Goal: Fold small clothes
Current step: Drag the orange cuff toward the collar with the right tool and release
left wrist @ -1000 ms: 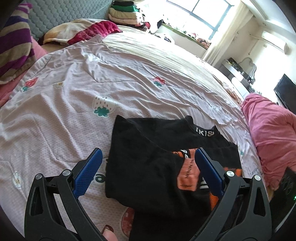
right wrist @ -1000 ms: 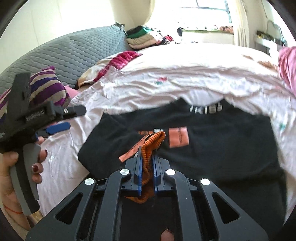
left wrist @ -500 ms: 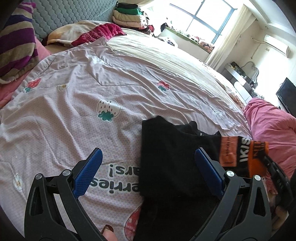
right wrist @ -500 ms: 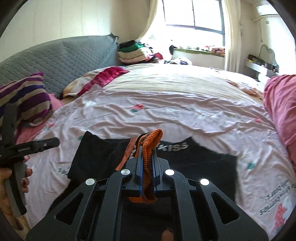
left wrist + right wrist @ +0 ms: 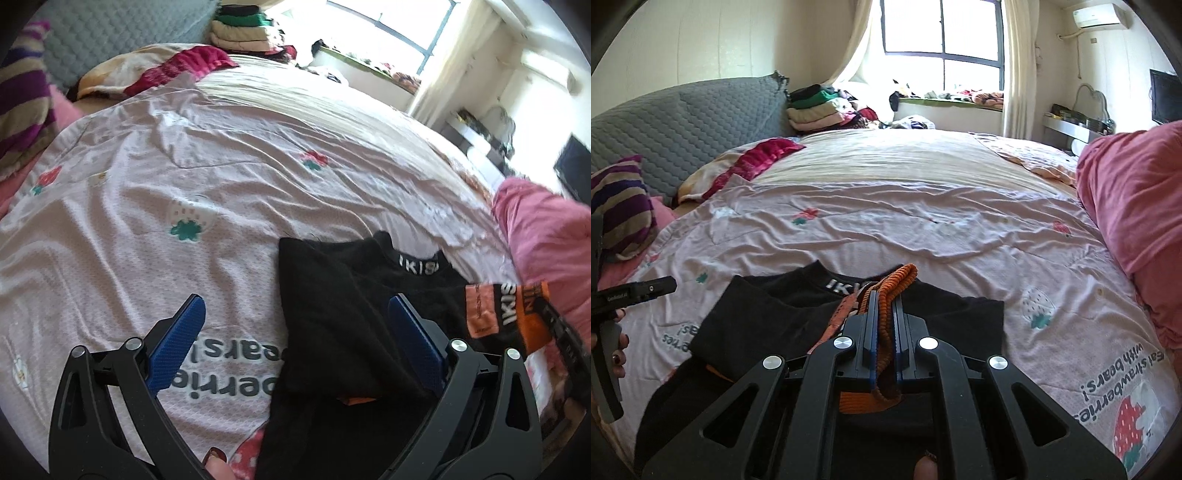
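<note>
My right gripper [image 5: 884, 325] has its jaws clamped on the orange hem of the black shirt [image 5: 768, 325], which lies near the bed's [image 5: 923, 229] front edge; my left gripper [image 5: 295, 343] hangs open above it. Pulling unevenly could bunch the fold, or the thin hem could slip free.

White letters "IKIS" stand on the black garment's [image 5: 343, 317] neckband and orange band ahead of the left hand-held gripper [image 5: 295, 339], and upside-down "Eat strawberries with bears!" is printed on the pink bedsheet [image 5: 1071, 332] right of the right hand-held gripper [image 5: 884, 321].
</note>
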